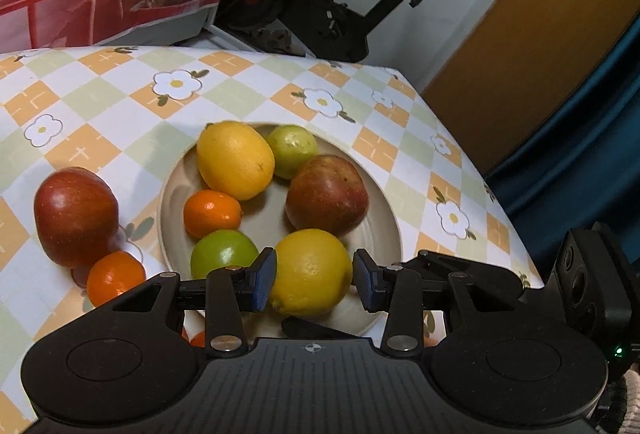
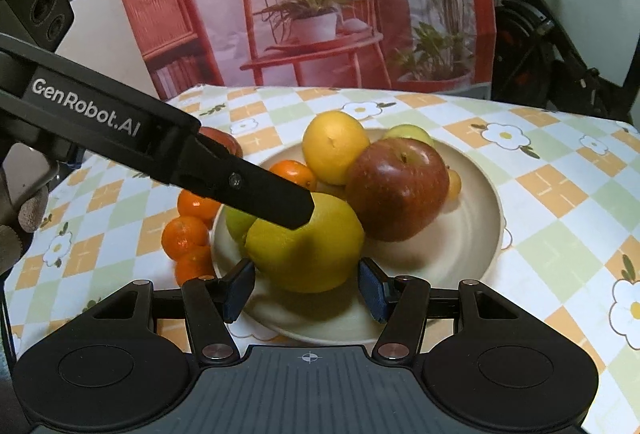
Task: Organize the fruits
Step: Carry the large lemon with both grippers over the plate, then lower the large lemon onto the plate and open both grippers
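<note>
Left gripper (image 1: 314, 280): blue-padded jaws stand at either side of a large yellow lemon (image 1: 310, 272) at the near rim of a round beige ceramic plate (image 1: 384, 230); the left pad sits at the peel, the right shows a slight gap, so a firm grip cannot be confirmed. Right gripper (image 2: 306, 288): jaws partly open and empty, the same lemon beyond its tips. On the plate behind lie a green lime (image 1: 222, 252), a small orange mandarin (image 1: 212, 214), a red apple (image 1: 326, 194), a second yellow lemon (image 1: 235, 159) and a pale green fruit (image 1: 292, 150). Off the plate to the left, on the checked floral tablecloth (image 1: 120, 106), rest another red apple (image 1: 74, 216) and a mandarin (image 1: 114, 276), touching. Beyond the table stands a black exercise bike (image 1: 320, 2).
</note>
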The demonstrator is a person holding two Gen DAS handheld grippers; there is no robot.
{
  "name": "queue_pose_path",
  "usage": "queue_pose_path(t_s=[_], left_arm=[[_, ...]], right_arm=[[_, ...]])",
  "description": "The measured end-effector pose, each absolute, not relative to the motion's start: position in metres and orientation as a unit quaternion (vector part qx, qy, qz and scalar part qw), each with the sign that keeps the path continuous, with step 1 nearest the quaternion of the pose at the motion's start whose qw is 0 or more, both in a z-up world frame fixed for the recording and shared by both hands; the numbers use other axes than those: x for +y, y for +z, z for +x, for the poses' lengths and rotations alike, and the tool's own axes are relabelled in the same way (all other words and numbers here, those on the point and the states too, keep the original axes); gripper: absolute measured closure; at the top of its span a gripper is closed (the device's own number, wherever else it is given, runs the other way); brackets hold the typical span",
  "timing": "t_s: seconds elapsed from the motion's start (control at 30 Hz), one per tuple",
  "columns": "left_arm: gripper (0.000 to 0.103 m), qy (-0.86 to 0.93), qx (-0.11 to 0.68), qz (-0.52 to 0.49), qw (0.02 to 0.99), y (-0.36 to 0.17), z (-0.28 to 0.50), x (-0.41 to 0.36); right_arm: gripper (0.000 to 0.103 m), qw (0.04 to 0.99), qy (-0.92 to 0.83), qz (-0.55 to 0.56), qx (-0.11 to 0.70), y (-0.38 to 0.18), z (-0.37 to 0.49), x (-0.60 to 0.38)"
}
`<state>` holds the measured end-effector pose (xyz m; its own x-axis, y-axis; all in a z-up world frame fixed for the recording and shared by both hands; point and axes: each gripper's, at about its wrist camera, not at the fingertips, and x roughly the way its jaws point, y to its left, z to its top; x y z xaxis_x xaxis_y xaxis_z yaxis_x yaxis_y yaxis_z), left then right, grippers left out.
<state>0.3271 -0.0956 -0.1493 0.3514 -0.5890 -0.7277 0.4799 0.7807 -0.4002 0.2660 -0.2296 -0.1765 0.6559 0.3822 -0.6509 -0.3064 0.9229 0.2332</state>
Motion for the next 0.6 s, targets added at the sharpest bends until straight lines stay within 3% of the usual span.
queue_pose_path(t_s=[0.6], left_arm=[[0.060, -0.269, 0.405, -0.068, 0.871, -0.114, 0.323, -0.047]], right_arm=[[0.049, 0.913, 0.173, 0.065, 0.365, -0.176, 0.274, -0.225]])
